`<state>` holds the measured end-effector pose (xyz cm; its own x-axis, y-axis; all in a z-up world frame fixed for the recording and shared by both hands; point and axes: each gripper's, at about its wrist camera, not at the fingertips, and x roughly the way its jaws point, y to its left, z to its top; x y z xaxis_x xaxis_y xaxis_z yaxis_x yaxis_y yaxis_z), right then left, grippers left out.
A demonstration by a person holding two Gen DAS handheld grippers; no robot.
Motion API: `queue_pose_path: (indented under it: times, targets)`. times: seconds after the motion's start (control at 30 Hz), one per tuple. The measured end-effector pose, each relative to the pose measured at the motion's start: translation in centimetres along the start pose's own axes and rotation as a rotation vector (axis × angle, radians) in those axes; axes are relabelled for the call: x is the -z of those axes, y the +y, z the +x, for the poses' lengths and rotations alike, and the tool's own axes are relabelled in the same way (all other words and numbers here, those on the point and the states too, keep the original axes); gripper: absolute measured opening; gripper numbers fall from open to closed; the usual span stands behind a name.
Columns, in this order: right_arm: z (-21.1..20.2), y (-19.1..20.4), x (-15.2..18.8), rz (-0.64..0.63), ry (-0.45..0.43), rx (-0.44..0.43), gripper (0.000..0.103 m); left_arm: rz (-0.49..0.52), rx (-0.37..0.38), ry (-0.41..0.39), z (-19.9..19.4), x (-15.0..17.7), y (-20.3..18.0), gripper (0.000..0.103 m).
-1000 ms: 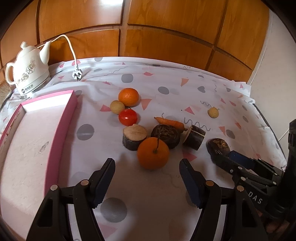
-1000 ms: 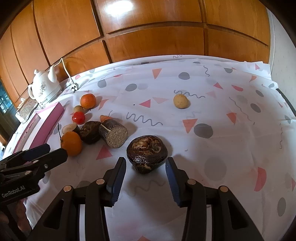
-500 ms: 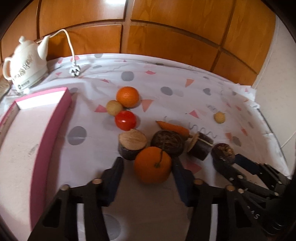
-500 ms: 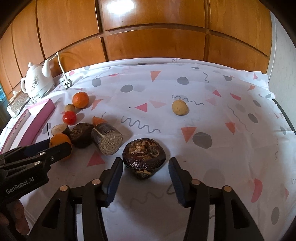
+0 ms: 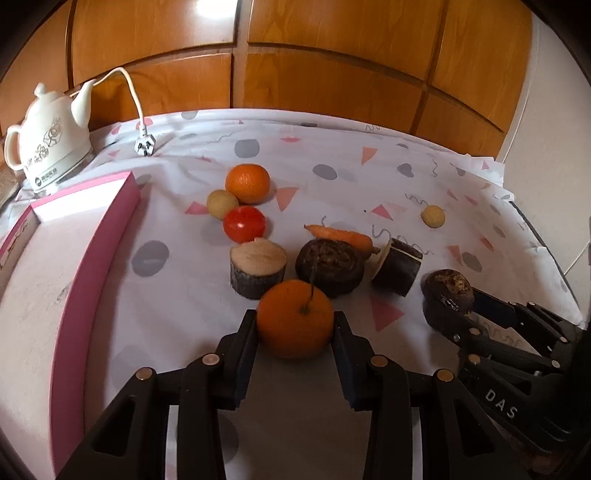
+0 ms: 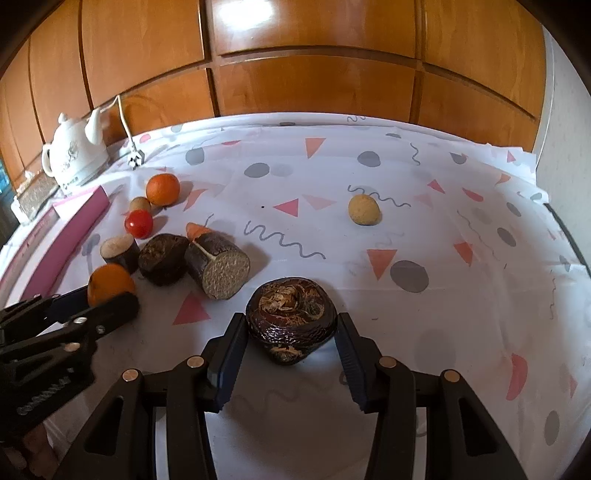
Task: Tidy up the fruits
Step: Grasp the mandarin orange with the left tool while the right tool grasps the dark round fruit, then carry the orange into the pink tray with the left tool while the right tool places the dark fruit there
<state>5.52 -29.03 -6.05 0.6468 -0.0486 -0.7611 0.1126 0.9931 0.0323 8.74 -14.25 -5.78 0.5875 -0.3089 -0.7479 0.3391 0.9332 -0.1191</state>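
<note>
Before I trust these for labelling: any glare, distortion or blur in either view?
Left wrist view: a bright glare patch on the wood panels, strong fisheye bending of the box edge, dark corners; the orange between the left gripper fingers is sharp. Right wrist view: the same glare up top, curved panel lines, the taro crisp, soft shadows only.

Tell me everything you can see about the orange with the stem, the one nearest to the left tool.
The orange with the stem is round, bright orange and smooth-skinned, with a thin dark stem standing up from a small dimple on top. It sits on the patterned tablecloth, between the two fingers of the left tool, which press against its sides. Just behind it lie a cut dark root piece and a darker round piece; contact with them cannot be told. In the right wrist view the tool partly hides it.
</note>
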Motion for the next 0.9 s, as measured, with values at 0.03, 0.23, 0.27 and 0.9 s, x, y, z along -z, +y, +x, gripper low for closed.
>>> queue_pose_path:
  times: [0.03,0.23,0.27,0.9]
  targets:
    - [0.1,0.1,0.0,-0.006,0.003,0.005,0.049,-0.001,0.0,0.002,0.0,0.0,0.1,0.039]
    - [0.1,0.2,0.2,-0.021,0.0,0.015,0.049,0.012,-0.03,-0.01,-1.2,0.9,0.3,0.037]
    - [0.0,0.3,0.2,-0.023,-0.003,0.024,0.049,0.017,-0.038,-0.012,-1.6,1.1,0.3,0.037]
    - [-3.6,6.4,0.6,-0.121,-0.022,-0.16,0.048,-0.147,-0.189,-0.128,-9.2,0.3,7.9,0.038]
